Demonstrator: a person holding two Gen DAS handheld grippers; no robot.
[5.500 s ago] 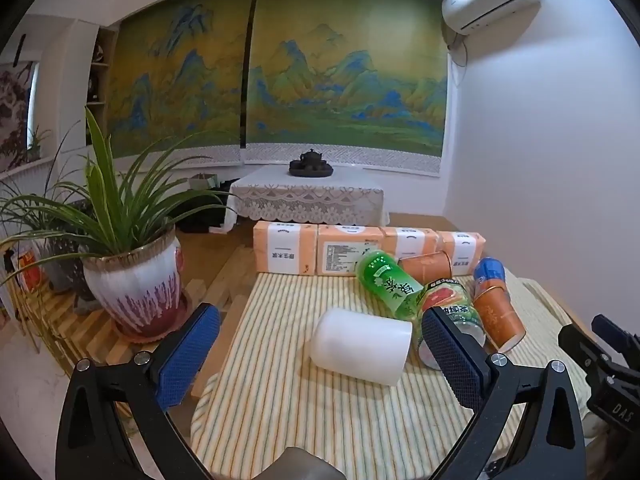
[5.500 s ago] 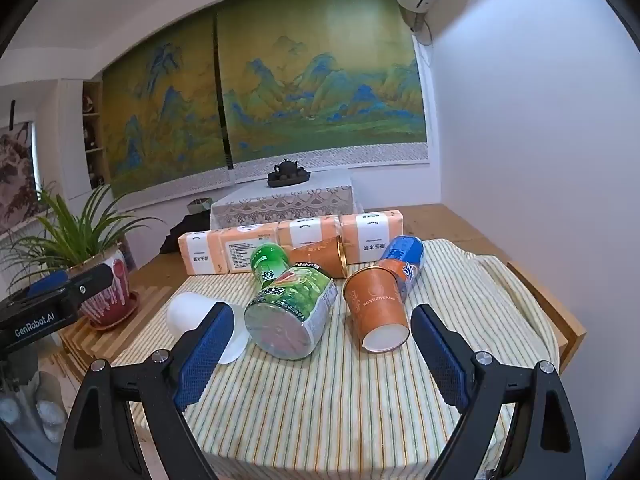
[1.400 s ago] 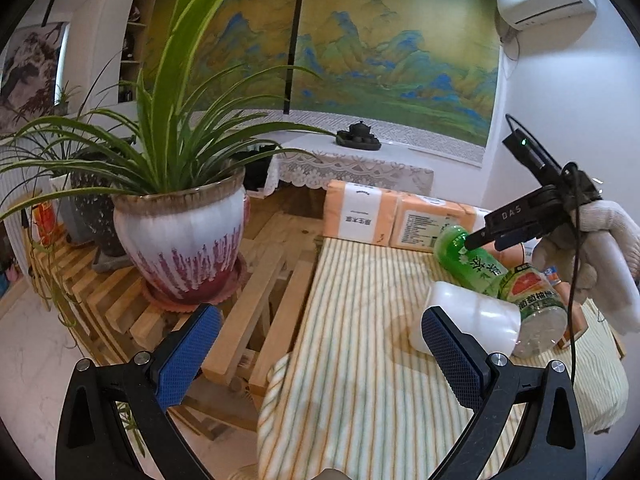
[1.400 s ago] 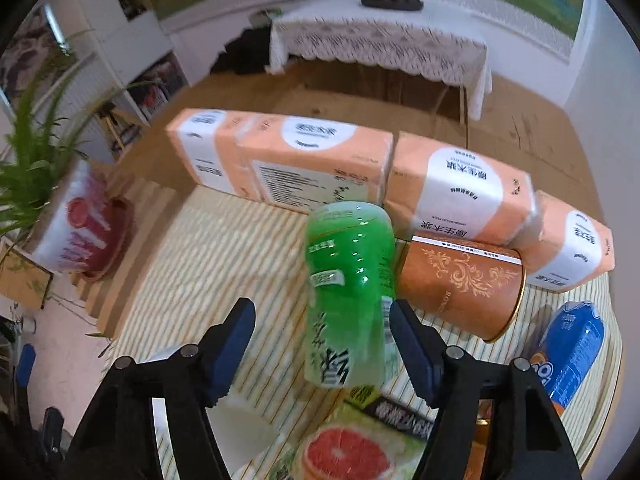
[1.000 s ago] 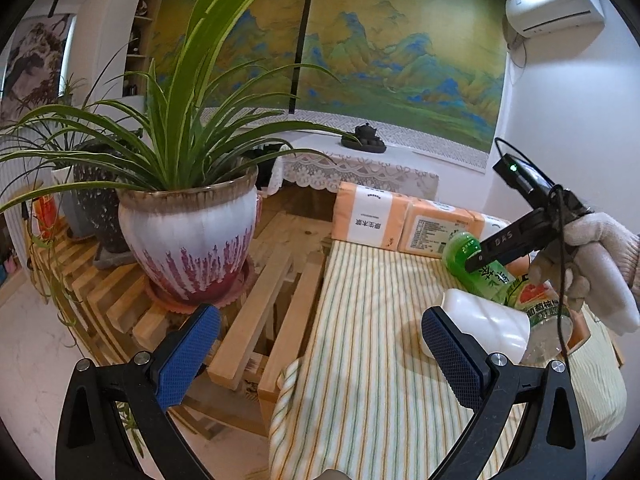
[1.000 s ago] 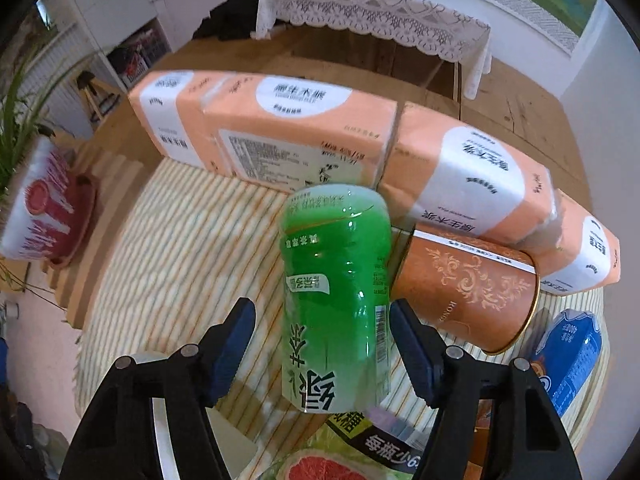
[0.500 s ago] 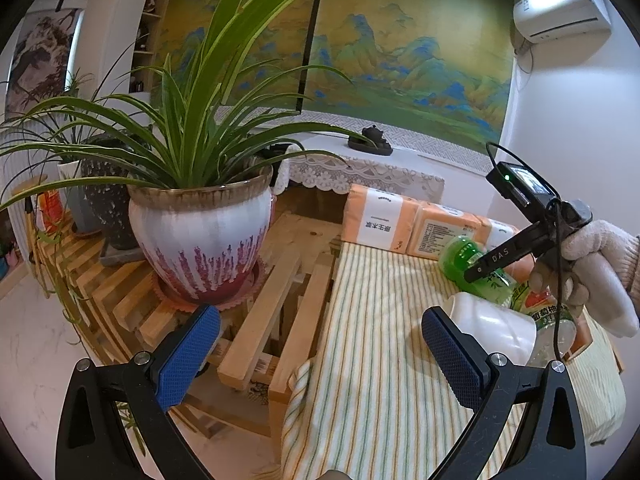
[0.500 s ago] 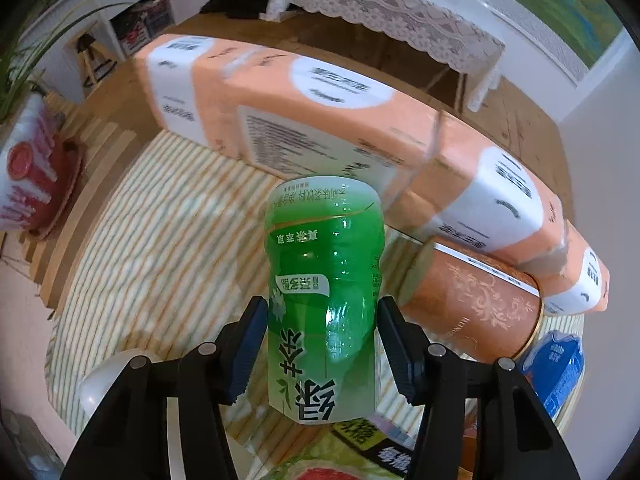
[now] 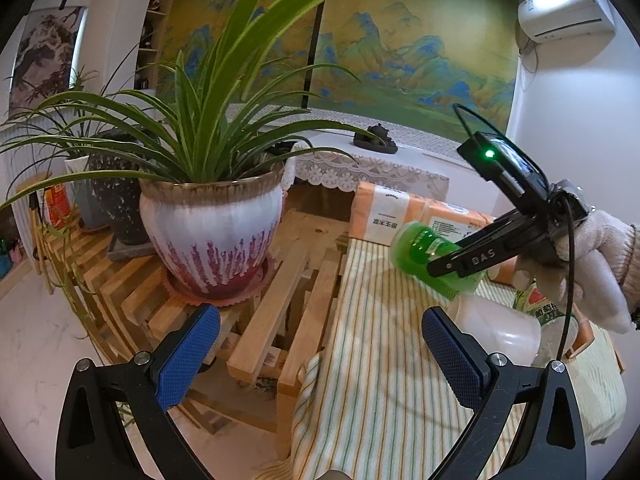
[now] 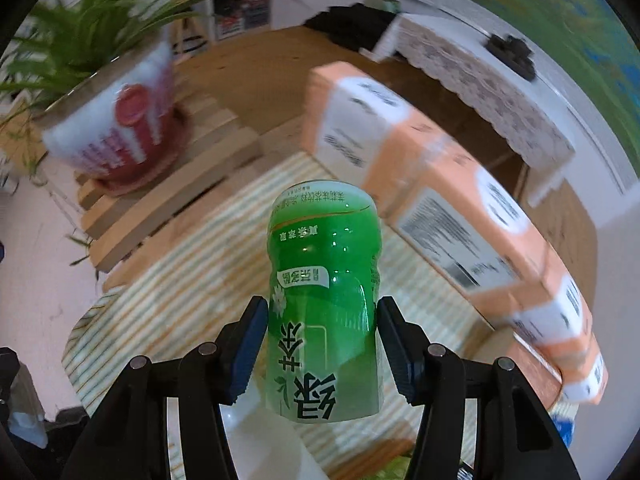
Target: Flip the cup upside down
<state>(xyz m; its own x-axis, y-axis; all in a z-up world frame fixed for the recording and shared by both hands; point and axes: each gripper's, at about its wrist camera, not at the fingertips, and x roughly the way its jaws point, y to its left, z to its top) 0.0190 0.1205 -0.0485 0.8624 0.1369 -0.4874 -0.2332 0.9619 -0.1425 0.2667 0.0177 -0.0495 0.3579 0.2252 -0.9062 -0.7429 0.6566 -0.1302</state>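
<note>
Green plastic fills the centre of our right wrist frame: the green cup [image 10: 324,312] sits clamped between our right gripper [image 10: 322,344] pads, which stood apart half a second ago. Only the left wrist view shows our left gripper [image 9: 320,356] spread wide and empty at lower centre, the white cup [image 9: 496,330] on the striped cloth [image 9: 380,360], the gloved hand [image 9: 592,268] at right, and the potted plant [image 9: 212,228] further back.
</note>
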